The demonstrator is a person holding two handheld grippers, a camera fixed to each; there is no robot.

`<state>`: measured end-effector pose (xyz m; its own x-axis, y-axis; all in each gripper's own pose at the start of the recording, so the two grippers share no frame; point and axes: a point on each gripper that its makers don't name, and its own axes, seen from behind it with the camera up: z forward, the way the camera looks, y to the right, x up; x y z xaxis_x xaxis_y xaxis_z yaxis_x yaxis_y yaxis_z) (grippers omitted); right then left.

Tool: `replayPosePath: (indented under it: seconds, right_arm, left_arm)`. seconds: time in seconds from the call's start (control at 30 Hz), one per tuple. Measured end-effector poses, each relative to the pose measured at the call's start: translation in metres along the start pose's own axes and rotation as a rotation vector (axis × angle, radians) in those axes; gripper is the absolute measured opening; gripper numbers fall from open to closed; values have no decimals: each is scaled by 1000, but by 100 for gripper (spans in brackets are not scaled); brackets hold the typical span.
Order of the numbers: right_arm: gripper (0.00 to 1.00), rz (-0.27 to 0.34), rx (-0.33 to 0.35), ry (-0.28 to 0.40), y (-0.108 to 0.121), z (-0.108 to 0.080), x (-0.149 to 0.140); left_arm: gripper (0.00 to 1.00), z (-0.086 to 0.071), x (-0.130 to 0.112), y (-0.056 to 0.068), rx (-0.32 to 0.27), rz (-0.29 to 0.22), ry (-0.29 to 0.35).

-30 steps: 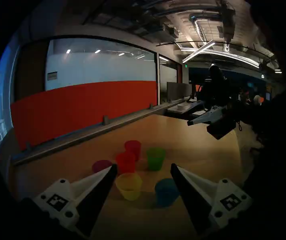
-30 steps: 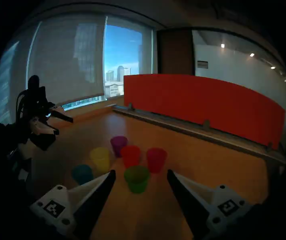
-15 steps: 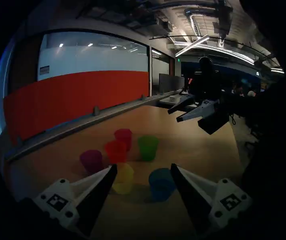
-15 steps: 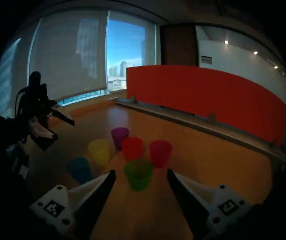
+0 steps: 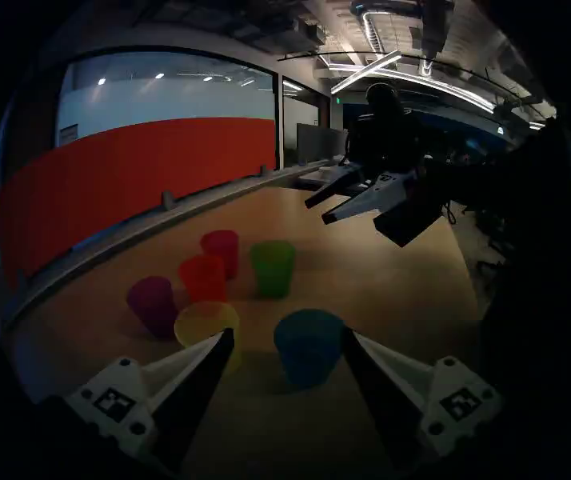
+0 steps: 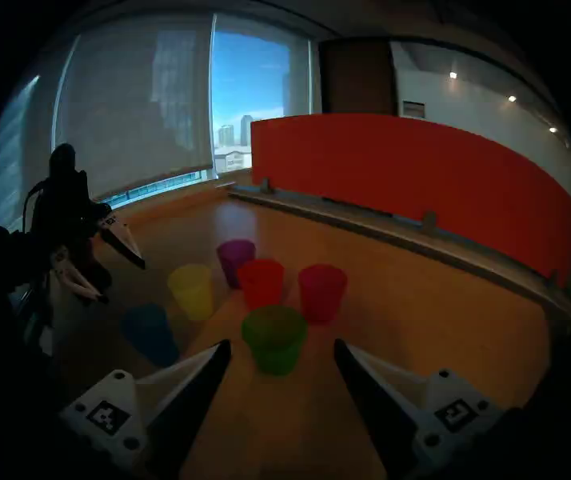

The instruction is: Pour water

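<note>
Wood-topped table (image 5: 397,280) carries six cups in a loose cluster, with a red partition (image 5: 125,176) along the far edge and a window (image 6: 261,104) beyond it.

1. Left tool (image 5: 285,332): the fingers are spread and hold nothing. The blue cup (image 5: 308,348) stands directly ahead of you, in line with the gap. The yellow cup (image 5: 205,324) sits ahead-left, partly hidden by the left finger. The purple cup (image 5: 152,304) is farther left. The red cup (image 5: 203,278), pink cup (image 5: 220,246) and green cup (image 5: 273,268) stand farther ahead.

2. Right tool (image 6: 281,344): the fingers are spread and hold nothing. The green cup stands directly ahead, in line with the gap. The red cup is behind it, and the pink cup is ahead-right. The blue cup is ahead-left, near the left finger.

3. Each tool hangs above the table, well apart from the other.
</note>
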<state>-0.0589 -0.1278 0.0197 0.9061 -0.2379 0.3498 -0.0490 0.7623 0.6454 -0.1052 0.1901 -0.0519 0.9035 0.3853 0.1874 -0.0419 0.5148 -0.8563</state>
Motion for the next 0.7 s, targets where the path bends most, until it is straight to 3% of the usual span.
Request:
replayPosePath:
  seconds: [0.7]
  right_arm:
    - [100, -9, 1, -8, 6, 7, 2]
  left_arm:
    - [100, 28, -29, 18, -64, 4, -94]
